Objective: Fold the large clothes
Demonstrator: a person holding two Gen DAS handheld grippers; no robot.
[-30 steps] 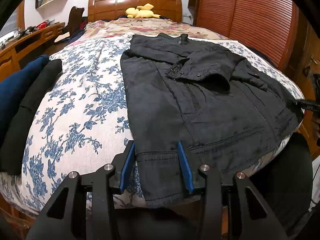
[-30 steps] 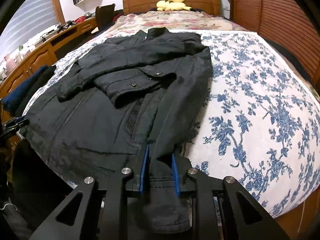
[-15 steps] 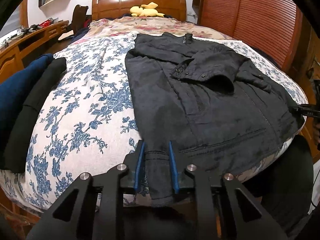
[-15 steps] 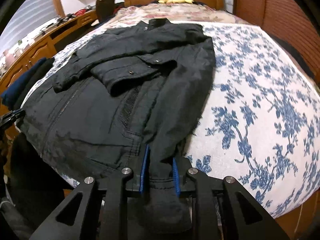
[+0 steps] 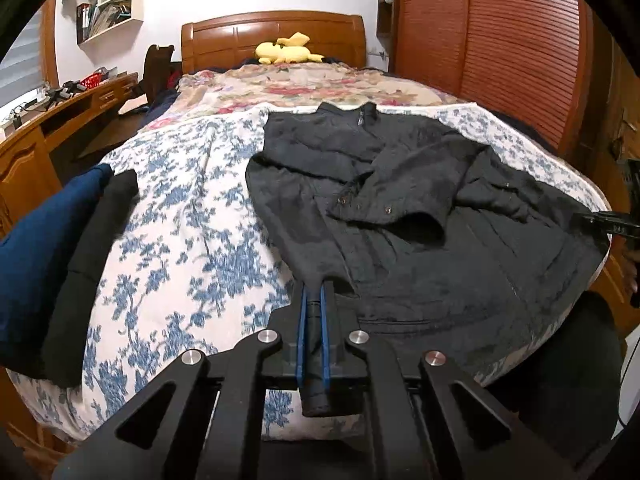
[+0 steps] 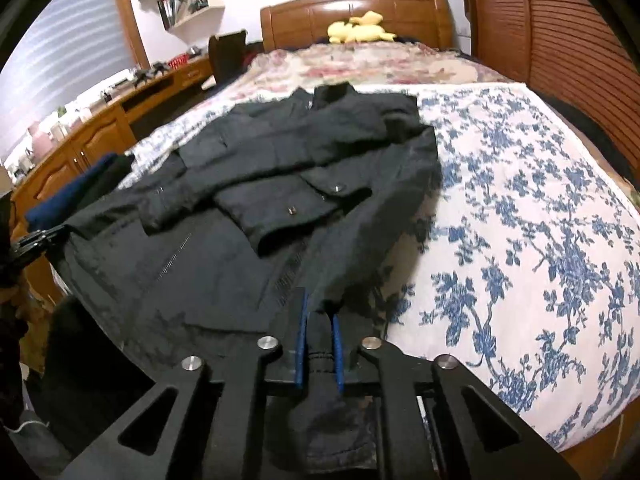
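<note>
The black jacket (image 5: 400, 216) lies spread on the floral bedspread (image 5: 180, 208), reaching toward 12 o'clock from both tools. The left gripper (image 5: 314, 304) has just closed, pinching 1 hem corner; the right gripper (image 6: 319, 320) has just been closing and pinches the other.

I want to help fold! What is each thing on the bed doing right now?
Black jacket: spread flat, sleeves folded in, hem corners pinched.
Left claw: shut on jacket hem.
Right claw: shut on jacket hem.
Yellow plush toy: lying by headboard.
Blue and black clothes: folded, at bed edge.
</note>
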